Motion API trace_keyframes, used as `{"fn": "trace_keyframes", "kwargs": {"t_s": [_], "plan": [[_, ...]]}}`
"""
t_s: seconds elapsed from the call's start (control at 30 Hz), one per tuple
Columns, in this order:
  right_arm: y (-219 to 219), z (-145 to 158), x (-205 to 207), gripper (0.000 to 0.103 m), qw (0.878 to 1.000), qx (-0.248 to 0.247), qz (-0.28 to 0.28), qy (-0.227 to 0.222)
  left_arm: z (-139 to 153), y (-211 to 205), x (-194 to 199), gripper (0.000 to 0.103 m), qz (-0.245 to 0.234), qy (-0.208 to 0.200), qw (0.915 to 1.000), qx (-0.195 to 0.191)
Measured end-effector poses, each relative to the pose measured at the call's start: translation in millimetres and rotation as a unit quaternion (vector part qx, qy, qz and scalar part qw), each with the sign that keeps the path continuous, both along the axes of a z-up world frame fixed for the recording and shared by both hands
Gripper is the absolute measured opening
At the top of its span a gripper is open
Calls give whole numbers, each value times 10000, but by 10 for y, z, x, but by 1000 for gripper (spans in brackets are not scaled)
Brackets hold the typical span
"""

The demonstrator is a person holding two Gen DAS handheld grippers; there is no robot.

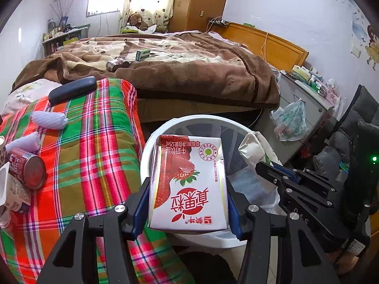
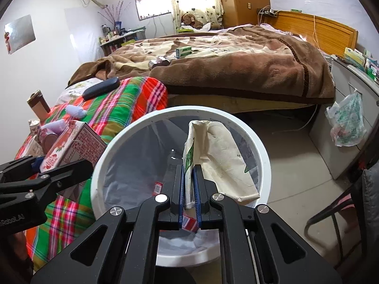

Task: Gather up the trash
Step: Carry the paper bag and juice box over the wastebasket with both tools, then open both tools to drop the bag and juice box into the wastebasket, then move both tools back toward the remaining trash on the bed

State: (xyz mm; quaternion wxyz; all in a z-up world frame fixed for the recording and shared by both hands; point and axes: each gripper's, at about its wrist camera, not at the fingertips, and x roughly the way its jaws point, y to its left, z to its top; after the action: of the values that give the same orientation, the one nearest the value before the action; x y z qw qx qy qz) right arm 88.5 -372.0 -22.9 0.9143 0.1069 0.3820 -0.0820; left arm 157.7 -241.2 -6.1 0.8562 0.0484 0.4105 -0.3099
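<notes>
My left gripper [image 1: 188, 189] is shut on a red and white strawberry milk carton [image 1: 189, 182] and holds it over the near rim of the white round trash bin [image 1: 151, 142]; the carton also shows in the right wrist view [image 2: 71, 146]. My right gripper [image 2: 188, 172] is shut on a crumpled cream paper bag [image 2: 220, 156] and holds it above the bin's open mouth [image 2: 263, 149]. The bin has a grey liner with some trash at the bottom. The right gripper shows at the right of the left wrist view [image 1: 267, 168].
A plaid blanket [image 1: 90, 142] left of the bin carries a red can [image 1: 28, 170], white foam sleeves [image 1: 49, 119], a yogurt cup [image 1: 4, 184] and a dark case [image 1: 72, 90]. A brown-blanketed bed [image 1: 189, 71] lies behind. A cabinet with a hanging plastic bag [image 1: 291, 120] stands right.
</notes>
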Motion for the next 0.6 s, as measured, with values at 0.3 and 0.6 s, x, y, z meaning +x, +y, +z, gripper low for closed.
{"fn": "trace_keyframes", "kwargs": {"t_s": [0.3, 0.6], "plan": [[-16, 14, -45, 52, 10000, -4, 25, -11, 10, 49, 7, 71, 92, -3, 10000, -33], [43, 71, -84, 52, 10000, 18, 5, -90, 84, 246, -61, 72, 232, -64, 9997, -63]]}}
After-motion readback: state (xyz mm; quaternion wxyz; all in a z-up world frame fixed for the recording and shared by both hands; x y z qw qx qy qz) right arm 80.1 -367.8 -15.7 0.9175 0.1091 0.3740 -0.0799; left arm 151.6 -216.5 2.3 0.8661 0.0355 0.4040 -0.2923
